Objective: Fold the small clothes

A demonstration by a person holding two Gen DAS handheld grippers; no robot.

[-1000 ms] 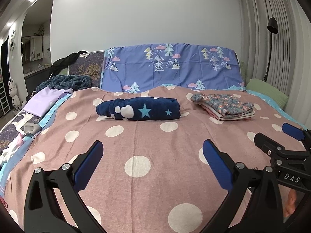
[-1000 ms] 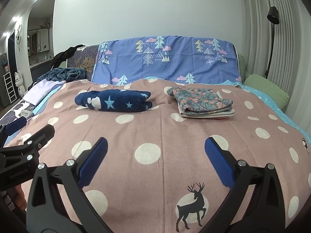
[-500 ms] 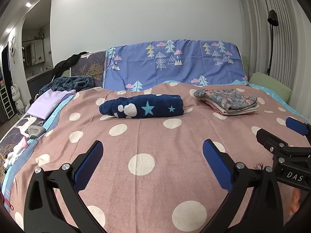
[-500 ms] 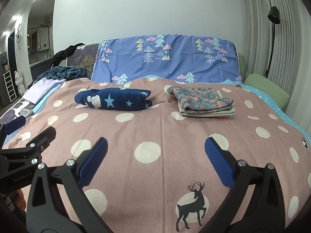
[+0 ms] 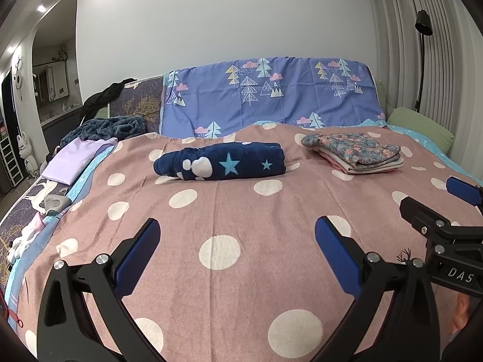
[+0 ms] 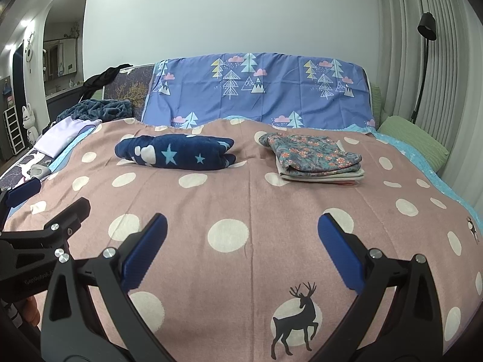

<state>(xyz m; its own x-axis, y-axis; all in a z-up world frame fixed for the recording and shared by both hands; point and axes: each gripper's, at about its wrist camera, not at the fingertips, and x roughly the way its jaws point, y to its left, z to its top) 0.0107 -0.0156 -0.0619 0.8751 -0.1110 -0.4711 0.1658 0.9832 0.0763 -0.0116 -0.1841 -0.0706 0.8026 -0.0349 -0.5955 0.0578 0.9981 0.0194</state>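
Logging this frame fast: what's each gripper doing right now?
Left gripper: open, holding nothing, above the pink dotted blanket.
Right gripper: open, holding nothing.

A dusty-pink woven bedspread (image 6: 250, 199) is showing cream polka dots and a black deer. The navy fleece bundle (image 6: 176, 152) is wearing white clouds and pale-blue stars — the folded grey-teal floral garment (image 6: 314, 154) is lying on plain cream and pink folded pieces (image 5: 357, 167). A periwinkle sheet (image 6: 265, 90) is displaying pastel trees and pink clouds.
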